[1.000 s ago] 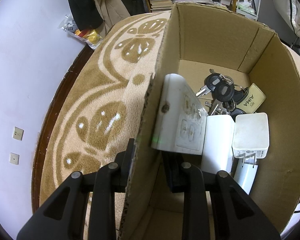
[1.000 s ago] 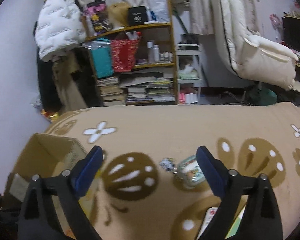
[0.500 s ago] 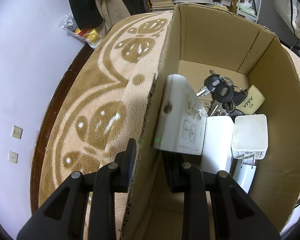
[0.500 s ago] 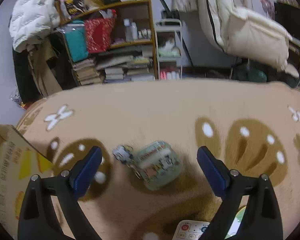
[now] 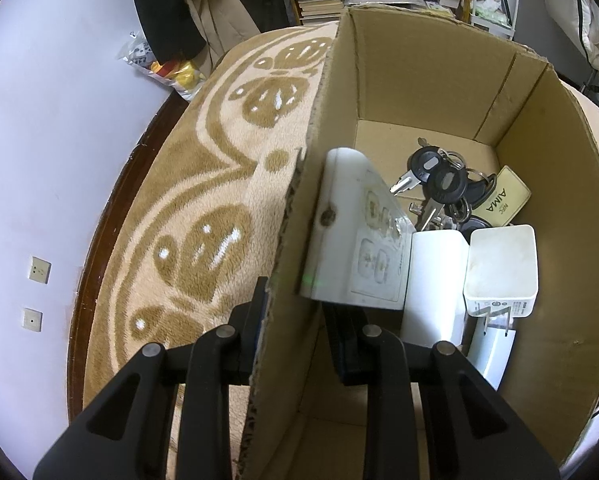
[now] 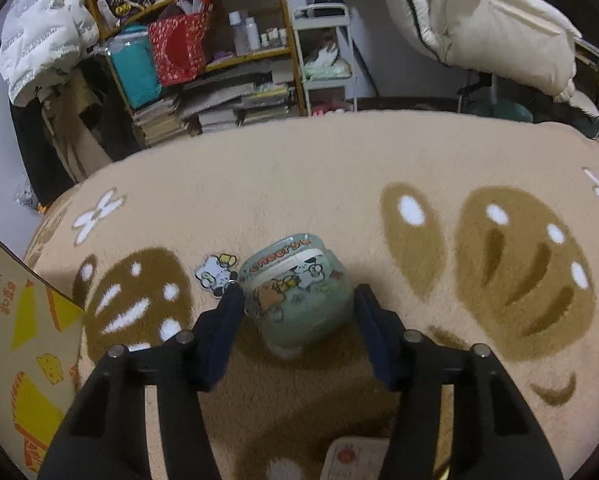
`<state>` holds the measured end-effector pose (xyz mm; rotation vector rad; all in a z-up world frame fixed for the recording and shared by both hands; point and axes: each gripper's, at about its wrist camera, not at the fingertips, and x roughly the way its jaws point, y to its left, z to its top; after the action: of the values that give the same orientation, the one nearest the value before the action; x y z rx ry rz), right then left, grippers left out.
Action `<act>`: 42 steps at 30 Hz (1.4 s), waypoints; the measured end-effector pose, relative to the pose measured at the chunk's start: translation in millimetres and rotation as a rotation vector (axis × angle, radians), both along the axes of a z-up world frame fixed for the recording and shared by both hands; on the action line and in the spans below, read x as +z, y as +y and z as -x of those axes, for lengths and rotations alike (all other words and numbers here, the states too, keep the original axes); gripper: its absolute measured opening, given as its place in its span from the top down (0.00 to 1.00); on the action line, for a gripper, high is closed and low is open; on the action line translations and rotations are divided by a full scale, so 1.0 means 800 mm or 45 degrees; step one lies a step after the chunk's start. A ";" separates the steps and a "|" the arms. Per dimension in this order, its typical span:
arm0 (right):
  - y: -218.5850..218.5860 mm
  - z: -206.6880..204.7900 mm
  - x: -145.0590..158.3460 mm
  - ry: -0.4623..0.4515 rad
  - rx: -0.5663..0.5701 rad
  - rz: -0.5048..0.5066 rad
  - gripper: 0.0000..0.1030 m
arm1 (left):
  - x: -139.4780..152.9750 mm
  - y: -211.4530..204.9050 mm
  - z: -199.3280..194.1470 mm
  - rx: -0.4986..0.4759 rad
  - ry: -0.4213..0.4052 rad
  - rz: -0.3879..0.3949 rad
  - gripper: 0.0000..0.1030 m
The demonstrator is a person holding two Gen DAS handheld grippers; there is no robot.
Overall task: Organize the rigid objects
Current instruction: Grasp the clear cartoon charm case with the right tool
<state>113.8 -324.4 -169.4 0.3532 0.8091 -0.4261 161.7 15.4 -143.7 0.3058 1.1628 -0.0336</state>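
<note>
The left tool [image 5: 295, 320] is drawn narrow and clamps the near wall of the cardboard box [image 5: 439, 76], one finger outside against the blanket and the other inside the box. Just ahead of its inner finger, a white power strip [image 5: 355, 232] leans upright against that same wall. To the right of the strip stand a white block [image 5: 435, 280] and a white plug adapter [image 5: 503, 264], touching each other, with another white plug piece [image 5: 495, 348] below them. Farther ahead of the tool, on the box floor, lies a bunch of black-headed keys [image 5: 439, 180] with a cream tag [image 5: 503, 200] marked AIMA beside them.

The right tool [image 6: 297, 304] points down at the patterned blanket [image 6: 339, 184], and its jaws are closing around a pale green case [image 6: 299, 292] printed with cartoon animals. The case sits between the blue fingers [image 6: 223, 324], which stand close to its sides; whether the pads already press on it I cannot tell. A small cartoon charm [image 6: 215, 270] lies just ahead of the left finger, attached at the case's edge. The outside of the cardboard box, printed in yellow and orange, shows far to the left of this tool. A white item with a red button [image 6: 351, 456] peeks in below, near the tool's base. Shelves with books [image 6: 219, 92] stand beyond the blanket.
</note>
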 end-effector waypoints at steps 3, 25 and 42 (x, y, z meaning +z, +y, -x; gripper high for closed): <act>0.008 0.005 0.018 -0.040 0.013 0.018 0.48 | 0.000 0.000 0.000 -0.005 -0.002 -0.001 0.75; 0.005 0.016 0.024 -0.022 -0.019 -0.135 0.37 | -0.002 0.003 0.001 -0.005 0.002 -0.001 0.75; 0.004 0.014 -0.014 0.123 -0.042 -0.074 0.17 | -0.003 0.002 0.001 -0.011 0.000 -0.013 0.75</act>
<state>102.6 -321.4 -180.6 0.4027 0.9121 -0.4540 161.1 17.1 -145.8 0.3198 1.1620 -0.0349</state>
